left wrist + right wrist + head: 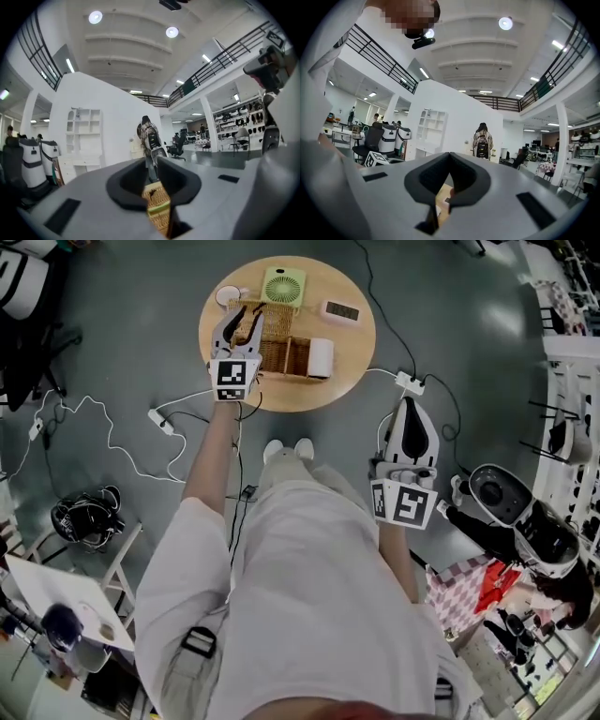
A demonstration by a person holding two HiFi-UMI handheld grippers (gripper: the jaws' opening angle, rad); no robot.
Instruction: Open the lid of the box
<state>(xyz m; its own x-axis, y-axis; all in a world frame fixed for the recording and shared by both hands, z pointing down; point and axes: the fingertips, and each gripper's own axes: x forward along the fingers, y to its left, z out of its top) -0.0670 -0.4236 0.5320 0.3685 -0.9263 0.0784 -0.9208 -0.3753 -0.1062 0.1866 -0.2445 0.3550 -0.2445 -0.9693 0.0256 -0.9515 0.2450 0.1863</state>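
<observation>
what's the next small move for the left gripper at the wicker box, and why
Probably close the left gripper on the wicker box's woven edge: its jaws stand apart with wicker between them, unclamped, while the right gripper hangs shut off the table.

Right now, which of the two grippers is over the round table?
The left gripper, above the wicker box; the right gripper is over the floor instead.

Grn fan [282,285], clock [340,310], rnd table [352,354].
</observation>
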